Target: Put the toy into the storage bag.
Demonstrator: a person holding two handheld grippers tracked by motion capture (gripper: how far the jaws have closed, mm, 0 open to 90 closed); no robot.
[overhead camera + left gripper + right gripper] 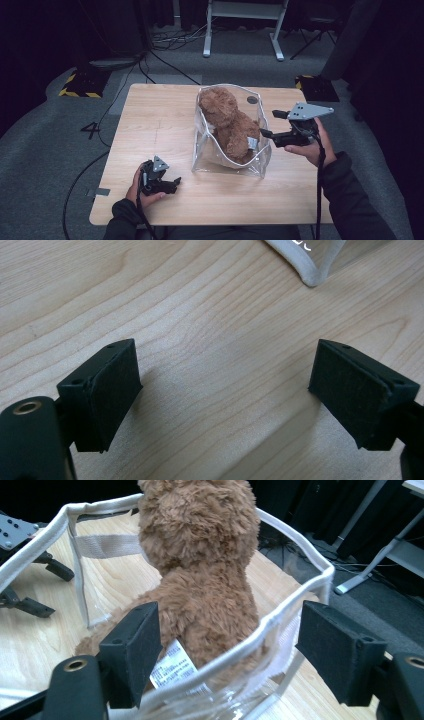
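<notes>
Right gripper view: right claw (227, 655) gapes astride the bag (295, 597) rim, bear (200, 570) just ahead, likely to pinch the rim. Left claw (167, 186) rests agape on counter (150, 125), idle.

left gripper (172, 186): black, grey plate | right gripper (274, 123): same | sleeves (350, 195): dark, possibly grey

In front of me on the light wooden table (150, 120) stands a clear plastic tote bag with a cream fabric rim (231, 132) (295, 597), open at the top and set right of the table's middle. Inside it sits a fluffy brown teddy bear (230, 122) (200, 575), its head poking above the far side of the rim. A white printed label (172, 669) hangs from its lower body against the near wall.
</notes>
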